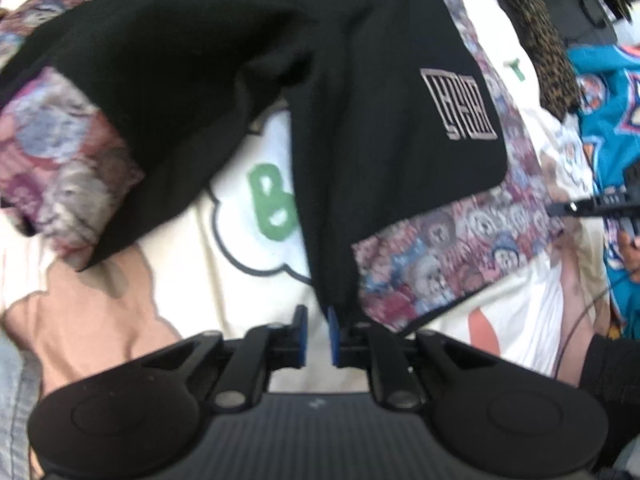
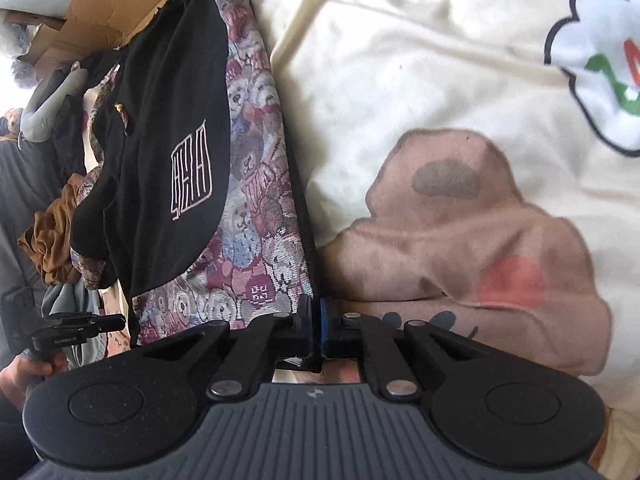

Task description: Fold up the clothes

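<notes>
A: What is the left gripper [image 1: 317, 334] doing?

B: Its blue-padded jaws are standing narrow with a small gap between them. The black edge of the shorts [image 1: 384, 120] is hanging just at the right-hand pad, but whether the jaws are pinching it cannot be told.

A: Where are the shorts lying?

B: They are a black pair with panels of a pink, blue and maroon teddy-bear weave and a white outlined logo [image 1: 460, 104]. They are spreading over a cream bedspread [image 1: 192, 280] printed with a white cloud and a green letter, and they are partly lifted and bunched on the left side of the left wrist view.

A: And the right gripper [image 2: 315, 330]?

B: Its jaws are pressing nearly together on the dark hem of the shorts, at the corner below the bear panel [image 2: 256, 216]. The garment is stretching away from it up the left side of that view.

A: Anything else nearby?

B: A teal printed garment [image 1: 612, 92] is lying at the bedspread's right edge, with a leopard-print cloth [image 1: 536, 40] behind it. A brown garment [image 2: 52, 240] is heaping at the far left of the right wrist view, beneath cardboard [image 2: 100, 12].
</notes>
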A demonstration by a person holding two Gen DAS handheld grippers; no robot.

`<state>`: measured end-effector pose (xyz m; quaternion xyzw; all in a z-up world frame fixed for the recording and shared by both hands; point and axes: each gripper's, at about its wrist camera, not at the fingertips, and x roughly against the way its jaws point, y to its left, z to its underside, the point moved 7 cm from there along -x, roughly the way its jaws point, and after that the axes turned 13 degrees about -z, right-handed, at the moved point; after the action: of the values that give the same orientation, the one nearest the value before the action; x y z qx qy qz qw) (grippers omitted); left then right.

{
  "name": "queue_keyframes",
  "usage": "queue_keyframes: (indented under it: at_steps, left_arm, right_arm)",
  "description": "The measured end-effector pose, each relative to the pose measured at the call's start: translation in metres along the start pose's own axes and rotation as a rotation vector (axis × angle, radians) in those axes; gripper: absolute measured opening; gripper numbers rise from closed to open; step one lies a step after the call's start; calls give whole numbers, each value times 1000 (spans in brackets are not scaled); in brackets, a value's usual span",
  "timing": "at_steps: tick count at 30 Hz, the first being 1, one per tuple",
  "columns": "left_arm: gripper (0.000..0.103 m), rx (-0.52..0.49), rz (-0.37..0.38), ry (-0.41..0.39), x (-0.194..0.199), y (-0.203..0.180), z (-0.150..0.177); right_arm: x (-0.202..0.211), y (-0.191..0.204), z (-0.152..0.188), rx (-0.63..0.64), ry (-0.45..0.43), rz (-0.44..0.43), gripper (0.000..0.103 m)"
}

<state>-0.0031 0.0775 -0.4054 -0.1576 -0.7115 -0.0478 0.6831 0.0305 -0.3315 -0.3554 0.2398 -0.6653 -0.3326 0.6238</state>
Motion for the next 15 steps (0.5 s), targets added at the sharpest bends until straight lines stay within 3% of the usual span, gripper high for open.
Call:
queue_keyframes:
  at_steps: [3,5,7,10,15]
  left_arm:
    - [19,14,5,3,-1,-1,-1]
    - [37,24,9,4,-2,-1,-2]
    - [41,23,7,7,-7,-1,-5]
    - [41,23,23,29,-17,0,-6]
    - [31,25,7,30,-18,15,-7]
  right_arm:
    - [2,2,0,16,3,11,1]
    - [1,4,1,34,12,25,1]
    - [1,6,0,45,11,46,1]
    - [6,2,-4,44,-11,101,0]
    - [5,4,-4,60,5,91,0]
